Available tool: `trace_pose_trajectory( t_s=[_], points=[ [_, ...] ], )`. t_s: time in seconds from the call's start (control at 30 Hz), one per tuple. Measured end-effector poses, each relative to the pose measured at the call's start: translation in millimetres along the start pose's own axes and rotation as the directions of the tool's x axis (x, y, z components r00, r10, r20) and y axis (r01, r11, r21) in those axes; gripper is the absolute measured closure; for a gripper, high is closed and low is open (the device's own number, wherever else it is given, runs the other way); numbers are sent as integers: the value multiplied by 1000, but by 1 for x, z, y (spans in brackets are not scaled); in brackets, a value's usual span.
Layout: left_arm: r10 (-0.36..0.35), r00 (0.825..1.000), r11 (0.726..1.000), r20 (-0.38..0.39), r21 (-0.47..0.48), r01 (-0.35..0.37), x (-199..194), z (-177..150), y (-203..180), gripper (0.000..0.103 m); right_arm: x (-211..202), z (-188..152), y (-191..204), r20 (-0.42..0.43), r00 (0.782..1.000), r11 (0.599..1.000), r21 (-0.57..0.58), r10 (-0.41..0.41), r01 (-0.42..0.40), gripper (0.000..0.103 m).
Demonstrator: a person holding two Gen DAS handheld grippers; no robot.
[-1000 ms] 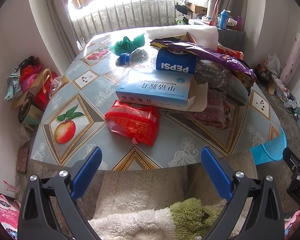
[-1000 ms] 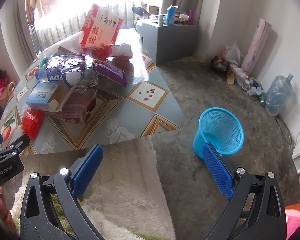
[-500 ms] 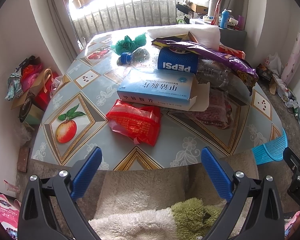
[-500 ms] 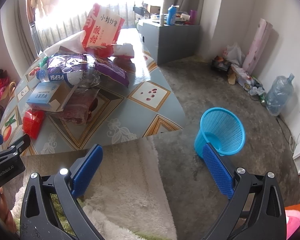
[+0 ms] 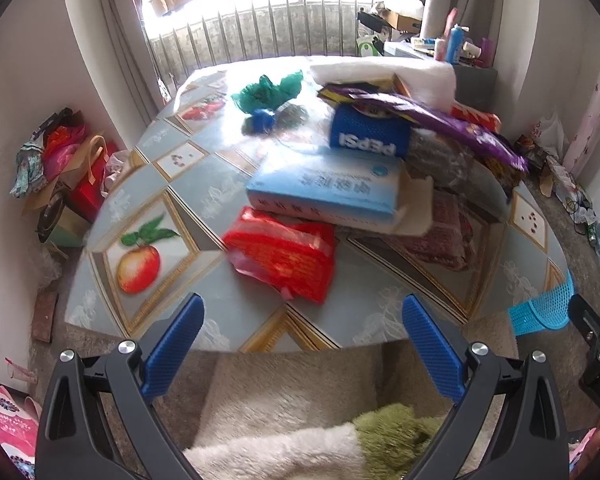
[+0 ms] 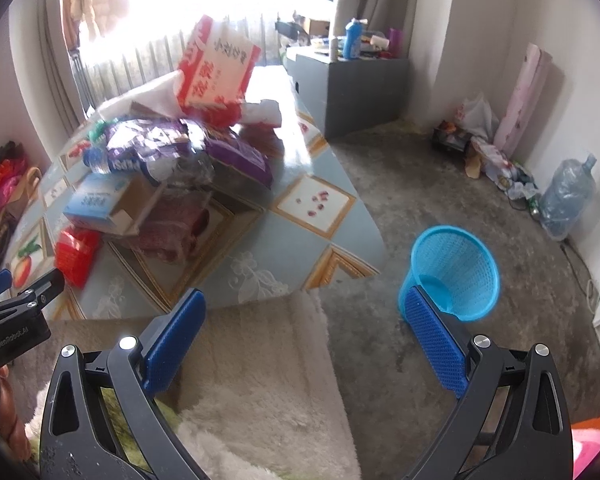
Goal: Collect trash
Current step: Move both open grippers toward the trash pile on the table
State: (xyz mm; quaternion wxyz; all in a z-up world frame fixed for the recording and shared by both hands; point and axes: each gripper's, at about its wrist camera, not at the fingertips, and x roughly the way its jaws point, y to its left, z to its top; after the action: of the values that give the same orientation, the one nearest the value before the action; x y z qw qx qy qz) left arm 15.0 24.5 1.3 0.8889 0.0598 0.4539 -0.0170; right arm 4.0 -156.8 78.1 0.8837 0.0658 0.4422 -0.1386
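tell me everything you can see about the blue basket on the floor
The blue basket is a round, tapered bin of what looks like perforated plastic mesh. It stands upright and open on the bare concrete floor, just past the table corner, and looks empty. The right gripper's finger overlaps its base in view. Only its rim shows in the left view.

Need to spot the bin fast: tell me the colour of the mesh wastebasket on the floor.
The wastebasket is bright light blue, seen best in the right wrist view.
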Motion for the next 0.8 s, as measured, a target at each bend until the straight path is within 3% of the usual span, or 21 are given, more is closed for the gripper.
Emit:
trace_pose_trajectory(
  t_s=[0.13, 0.27, 0.37, 0.5, 0.6, 0.8],
  points=[
    [27, 999, 999, 28, -38, -26, -1, 6, 25, 6, -4, 4, 5, 61, 997, 999, -8, 49, -49, 8],
    [5, 999, 999, 37, -45, -3, 5, 8, 46, 6, -3, 8, 13, 82, 989, 992, -34, 127, -124, 8],
    [-74, 994, 996, 76, -43, 78, 6, 5, 59, 6, -3, 10, 23, 98, 981, 985, -58, 169, -164, 8],
    [-196, 970, 976, 147, -66, 207, 7, 1, 71, 6, -3, 13, 35, 108, 974, 978, -84, 197, -189, 8],
    [-215, 965, 971, 150, -70, 228, 11, 2, 71, 6, 1, 16, 42, 98, 972, 975, -86, 211, -203, 9],
    [-287, 948, 954, 138, -47, 295, 21, 2, 66, 6, 17, 18, 54, 42, 970, 969, -69, 241, -237, 25]
  ],
)
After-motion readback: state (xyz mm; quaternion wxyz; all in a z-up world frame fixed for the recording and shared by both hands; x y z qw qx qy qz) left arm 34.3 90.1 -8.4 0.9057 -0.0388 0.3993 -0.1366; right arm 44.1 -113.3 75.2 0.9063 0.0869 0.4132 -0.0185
